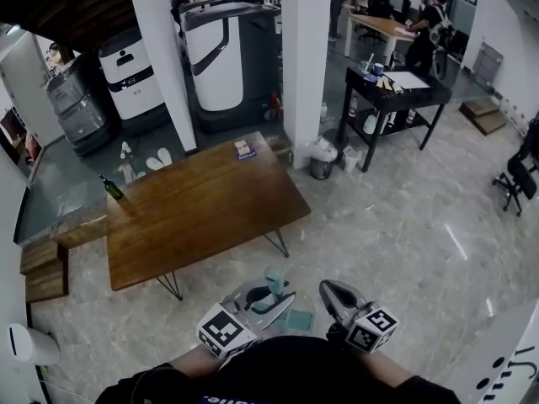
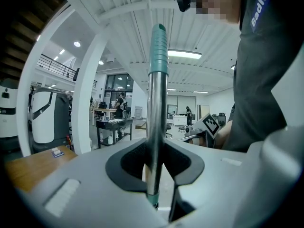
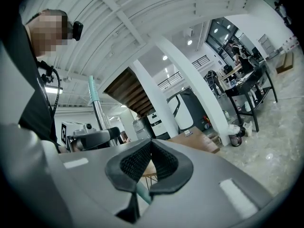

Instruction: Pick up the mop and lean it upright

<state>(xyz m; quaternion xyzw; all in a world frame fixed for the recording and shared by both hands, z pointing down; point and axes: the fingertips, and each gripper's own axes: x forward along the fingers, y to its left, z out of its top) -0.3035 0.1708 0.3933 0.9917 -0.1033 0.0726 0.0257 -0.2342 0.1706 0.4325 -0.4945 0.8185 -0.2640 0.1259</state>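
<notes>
- Left gripper (image 2: 156,160): jaws pinching the mop (image 2: 156,94) on its chrome pole, below the teal grip (image 2: 159,51); the pole stands near upright, close in front of the person
- Handling, judged: stiff, light metal pole, smooth enough to slide or swing in the pinch; a hold nearer the ribbed grip looks surer
- Right gripper (image 3: 151,148): jaws pressed together on nothing, just beside the pole
- Not verifiable: the mop head lies mostly hidden under both grippers in the head view; only a teal patch (image 1: 295,320) shows at floor level
</notes>
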